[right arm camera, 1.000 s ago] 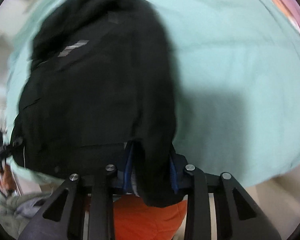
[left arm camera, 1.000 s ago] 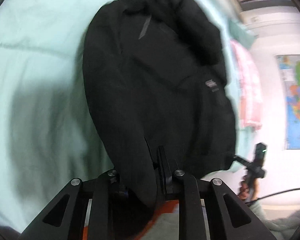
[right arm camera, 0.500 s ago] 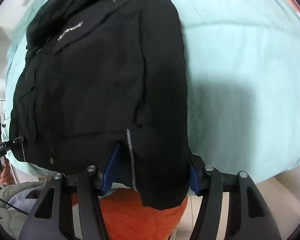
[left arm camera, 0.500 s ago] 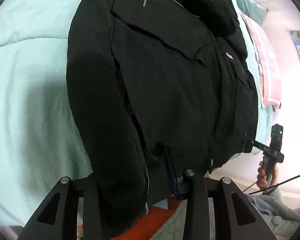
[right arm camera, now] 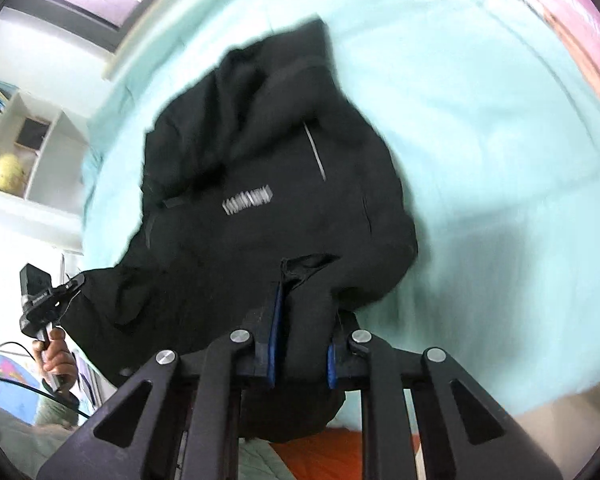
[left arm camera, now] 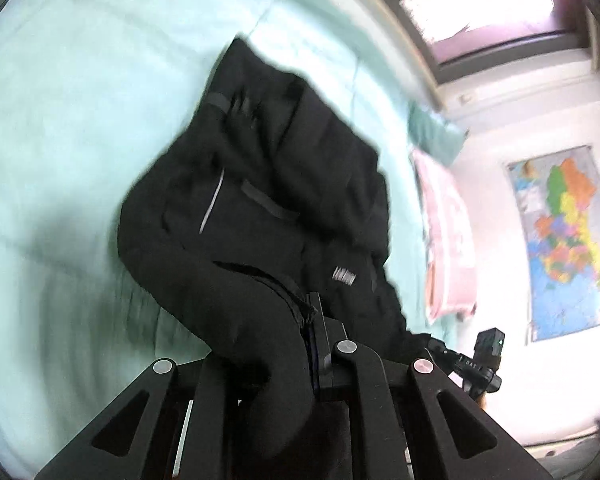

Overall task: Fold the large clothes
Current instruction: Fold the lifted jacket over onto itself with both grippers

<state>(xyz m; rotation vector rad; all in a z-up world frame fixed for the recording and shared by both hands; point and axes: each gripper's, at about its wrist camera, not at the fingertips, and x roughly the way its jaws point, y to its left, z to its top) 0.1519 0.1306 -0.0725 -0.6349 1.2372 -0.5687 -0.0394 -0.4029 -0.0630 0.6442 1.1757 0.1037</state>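
A large black jacket (left arm camera: pixel 260 220) with a white chest logo lies on a mint-green bed; it also fills the middle of the right wrist view (right arm camera: pixel 268 208). My left gripper (left arm camera: pixel 296 344) is shut on the jacket's near hem, with cloth bunched over its left finger. My right gripper (right arm camera: pixel 300 340) is shut on the hem at the other bottom corner, cloth between its blue pads. Both hold the hem raised above the bed's near edge. The far hood end rests on the bed. Each view shows the other gripper at the far hem corner.
The mint bedcover (left arm camera: pixel 60 120) spreads around the jacket. A pink cloth (left arm camera: pixel 444 232) lies at the bed's far side. A wall map (left arm camera: pixel 568 240) and window are beyond. White shelves (right arm camera: pixel 24 152) stand left. Orange fabric (right arm camera: pixel 320 456) shows below.
Both grippers have lifted the hem and pulled back from the bed. The jacket, flat and spread half a second ago, now looks bunched and further away.
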